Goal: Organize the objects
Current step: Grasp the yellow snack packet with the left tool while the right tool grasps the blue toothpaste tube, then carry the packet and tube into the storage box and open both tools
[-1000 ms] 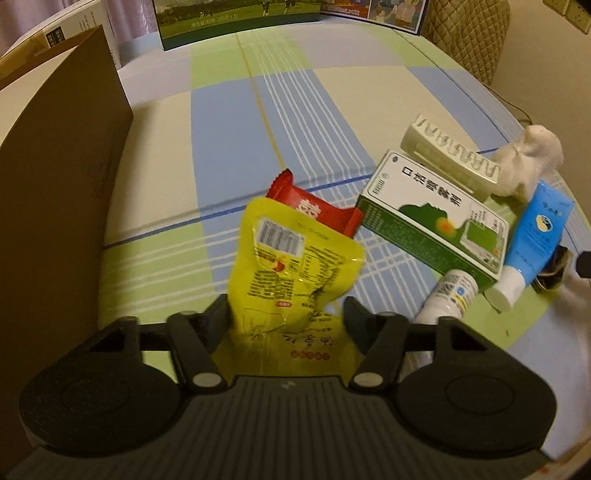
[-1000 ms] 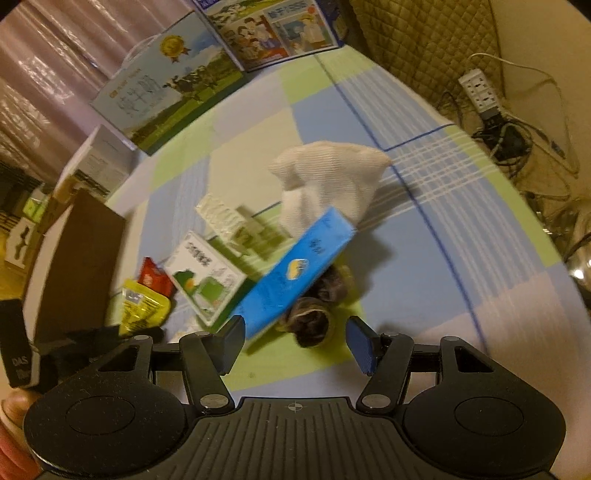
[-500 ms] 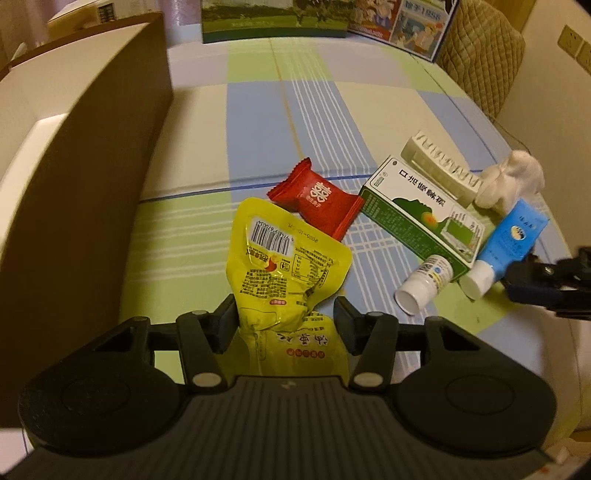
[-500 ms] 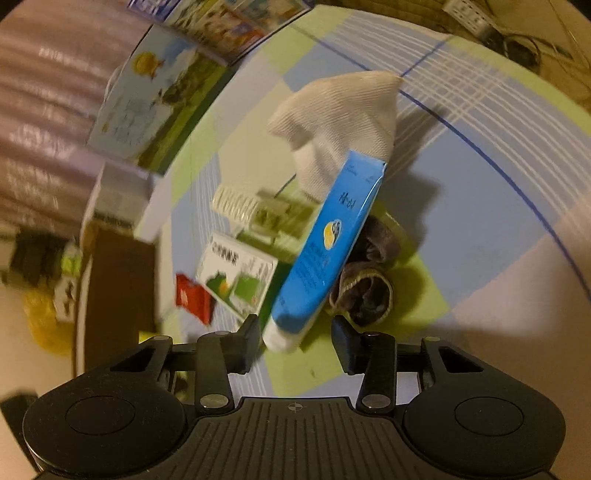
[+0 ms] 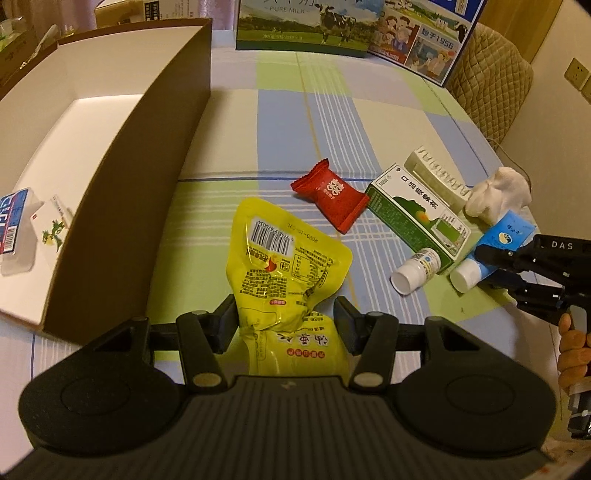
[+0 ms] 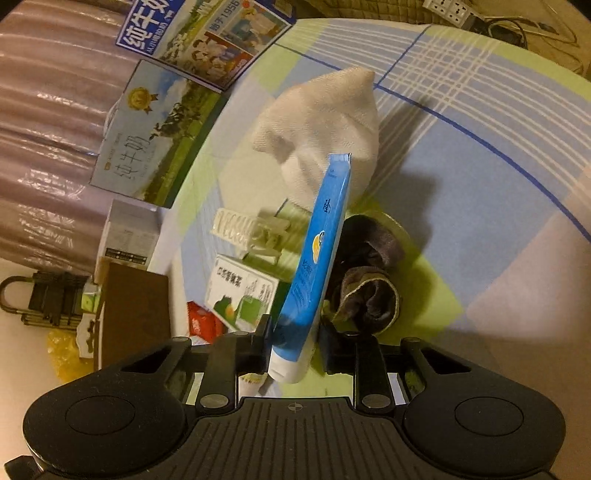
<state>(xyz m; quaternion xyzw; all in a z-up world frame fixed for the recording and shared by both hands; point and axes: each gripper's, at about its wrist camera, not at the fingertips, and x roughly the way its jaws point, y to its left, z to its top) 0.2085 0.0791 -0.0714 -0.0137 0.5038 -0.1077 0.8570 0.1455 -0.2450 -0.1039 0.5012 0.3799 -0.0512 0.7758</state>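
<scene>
My left gripper (image 5: pixel 282 319) is shut on a yellow snack pouch (image 5: pixel 284 266) and holds it above the checked tablecloth, right of an open brown box (image 5: pixel 122 177). My right gripper (image 6: pixel 295 349) has its fingers against the cap end of a blue tube (image 6: pixel 317 258), which also shows in the left wrist view (image 5: pixel 495 243). Beside the tube lie a rolled dark sock (image 6: pixel 369 295) and a white sock (image 6: pixel 325 125). A red candy (image 5: pixel 330 194), a green-white carton (image 5: pixel 417 214), a small white bottle (image 5: pixel 415 269) and a white ribbed block (image 5: pixel 436 177) lie between the two grippers.
The brown box holds a blue-labelled pack (image 5: pixel 13 225) and a white card (image 5: pixel 51 229). Milk cartons (image 5: pixel 306 22) stand along the table's far edge. A quilted chair (image 5: pixel 487 77) is behind the table on the right. A power strip (image 6: pixel 450 7) lies on the floor.
My left gripper has risen and pulled back with the pouch, bringing the box interior into view. My right gripper has moved onto the blue tube and narrowed around its cap end.
</scene>
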